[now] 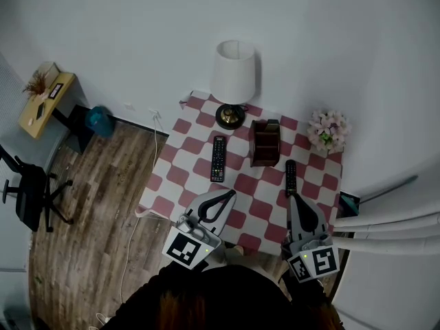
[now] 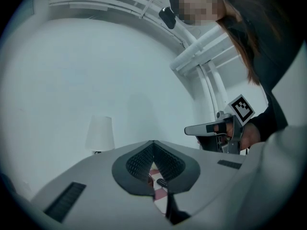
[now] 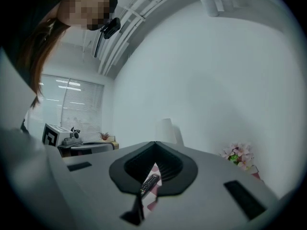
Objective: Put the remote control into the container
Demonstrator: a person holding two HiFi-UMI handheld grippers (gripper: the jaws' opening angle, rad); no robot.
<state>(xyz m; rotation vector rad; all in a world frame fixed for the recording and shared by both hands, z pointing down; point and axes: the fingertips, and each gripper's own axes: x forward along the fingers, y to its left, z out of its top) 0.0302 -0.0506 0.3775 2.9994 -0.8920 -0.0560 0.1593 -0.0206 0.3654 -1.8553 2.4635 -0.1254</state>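
While left tongs (image 1: 229,195) and right tongs (image 1: 293,201) are held shut, the light, stiff remote control (image 1: 291,177) is judged best pinched mid-length.

We wear what looks like a black long-sleeved top (image 1: 148,306), and our hair (image 1: 234,302) is long and reddish-brown. Our left gripper (image 1: 230,192) and right gripper (image 1: 291,196) are pale grey shells with black ribbed pads (image 2: 139,163). Each carries a cube (image 1: 187,247) of black-and-white square markers.
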